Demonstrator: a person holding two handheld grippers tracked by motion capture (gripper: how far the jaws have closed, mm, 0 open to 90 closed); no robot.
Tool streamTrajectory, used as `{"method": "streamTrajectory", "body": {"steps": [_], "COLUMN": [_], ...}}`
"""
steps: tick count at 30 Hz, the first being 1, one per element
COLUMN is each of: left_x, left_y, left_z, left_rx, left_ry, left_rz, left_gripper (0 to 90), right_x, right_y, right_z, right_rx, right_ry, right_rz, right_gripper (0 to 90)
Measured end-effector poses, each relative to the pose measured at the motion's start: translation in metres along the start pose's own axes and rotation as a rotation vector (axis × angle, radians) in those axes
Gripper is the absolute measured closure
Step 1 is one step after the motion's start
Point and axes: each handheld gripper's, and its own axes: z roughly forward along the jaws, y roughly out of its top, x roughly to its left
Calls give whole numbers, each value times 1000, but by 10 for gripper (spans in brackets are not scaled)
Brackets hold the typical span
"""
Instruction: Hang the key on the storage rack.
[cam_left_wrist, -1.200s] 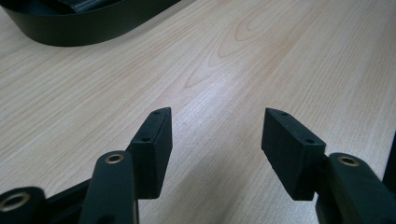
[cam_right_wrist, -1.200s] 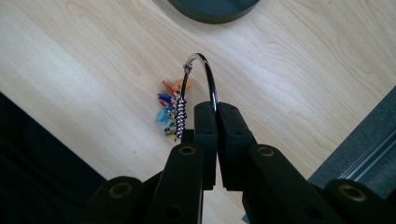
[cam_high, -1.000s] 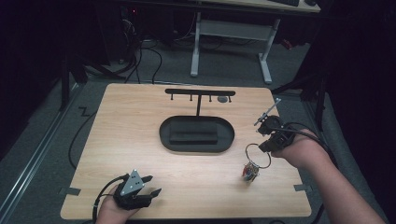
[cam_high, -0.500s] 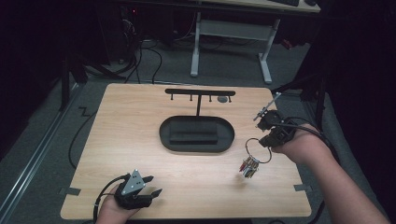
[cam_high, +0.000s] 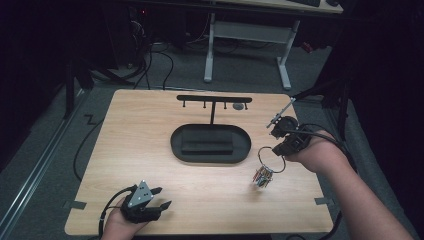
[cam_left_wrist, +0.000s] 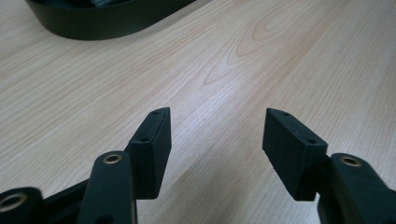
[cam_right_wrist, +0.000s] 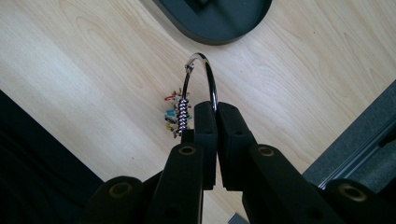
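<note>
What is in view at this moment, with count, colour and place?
table: one, light wood, centre of the high view.
stand: one, black, oval base mid-table with a hook bar on a post.
ring: one, silver, clamped in the right claw, right of the stand.
bundle: one, multicoloured small pieces, strung on the ring.
desk: one, white legs, on the floor behind the table.
cables: several, black, on the floor at the back.
left claw: one, black, open, near front left edge.
right claw: one, black, shut on the ring.
</note>
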Motion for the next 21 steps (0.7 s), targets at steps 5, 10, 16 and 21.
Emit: {"method": "streamTrajectory", "body": {"steps": [5, 10, 16, 21], "left_x": [4, 6, 7, 8], "left_y": [-1, -5, -13, -18], "left_z": [-6, -10, -23, -31], "left_rx": [-22, -4, -11, -24], "left_ry": [24, 47, 89, 118], "left_rz": [-24, -16, -35, -54], "left_gripper": [418, 414, 396, 393], "right_x": [0, 1, 1, -2], "right_y": [4, 11, 18, 22], "right_z": [3, 7, 7, 4], "right_rx": [-1, 6, 1, -12], "right_ry": [9, 9, 2, 3], "right_rz": [10, -14, -35, -44], "right_gripper": [879, 879, 879, 880]}}
